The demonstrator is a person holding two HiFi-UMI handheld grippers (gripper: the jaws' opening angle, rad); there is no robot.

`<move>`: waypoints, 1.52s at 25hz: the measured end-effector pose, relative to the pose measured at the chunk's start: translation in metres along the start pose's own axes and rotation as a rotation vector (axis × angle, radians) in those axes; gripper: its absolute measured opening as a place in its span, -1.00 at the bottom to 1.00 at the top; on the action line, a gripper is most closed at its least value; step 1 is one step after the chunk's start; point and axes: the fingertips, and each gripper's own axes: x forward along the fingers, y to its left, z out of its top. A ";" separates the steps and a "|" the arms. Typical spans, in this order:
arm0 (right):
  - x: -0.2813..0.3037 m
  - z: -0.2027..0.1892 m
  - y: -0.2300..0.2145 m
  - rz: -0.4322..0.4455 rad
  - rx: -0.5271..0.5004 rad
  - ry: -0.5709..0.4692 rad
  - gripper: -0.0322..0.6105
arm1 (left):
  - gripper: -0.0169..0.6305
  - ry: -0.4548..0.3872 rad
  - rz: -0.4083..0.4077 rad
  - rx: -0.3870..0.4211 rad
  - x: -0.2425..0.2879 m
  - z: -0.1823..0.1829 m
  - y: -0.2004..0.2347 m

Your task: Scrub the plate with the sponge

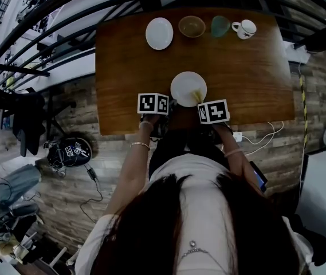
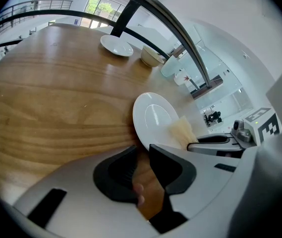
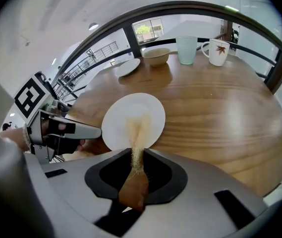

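Observation:
A white plate (image 1: 188,89) lies near the front edge of the wooden table (image 1: 248,79). My left gripper (image 2: 142,151) comes in from the plate's left side, its jaws closed narrowly on the plate's (image 2: 153,120) near rim. My right gripper (image 3: 138,155) is shut on a pale yellow fibrous sponge (image 3: 140,130), which is squeezed thin between the jaws. The sponge's free end lies spread on the plate's (image 3: 121,118) middle. In the left gripper view the sponge (image 2: 183,129) rests on the plate's right part, under the right gripper's fingers (image 2: 212,140).
Along the table's far edge stand a second white plate (image 1: 159,33), a bowl (image 1: 192,26), a pale green cup (image 1: 220,26) and a white mug (image 1: 244,28). A dark railing (image 3: 180,6) runs behind them. Bare wood lies left and right of the plate.

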 end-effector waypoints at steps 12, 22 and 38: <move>-0.017 -0.002 -0.034 -0.032 0.069 -0.051 -0.61 | -0.69 0.000 0.072 0.072 -0.004 -0.004 0.000; -0.033 -0.002 -0.046 -0.040 0.047 -0.105 -0.61 | -0.69 -0.092 0.116 0.041 -0.020 -0.007 -0.008; -0.070 -0.006 -0.060 -0.064 -0.082 -0.207 -0.62 | -0.71 -0.249 0.195 0.068 -0.038 -0.008 -0.048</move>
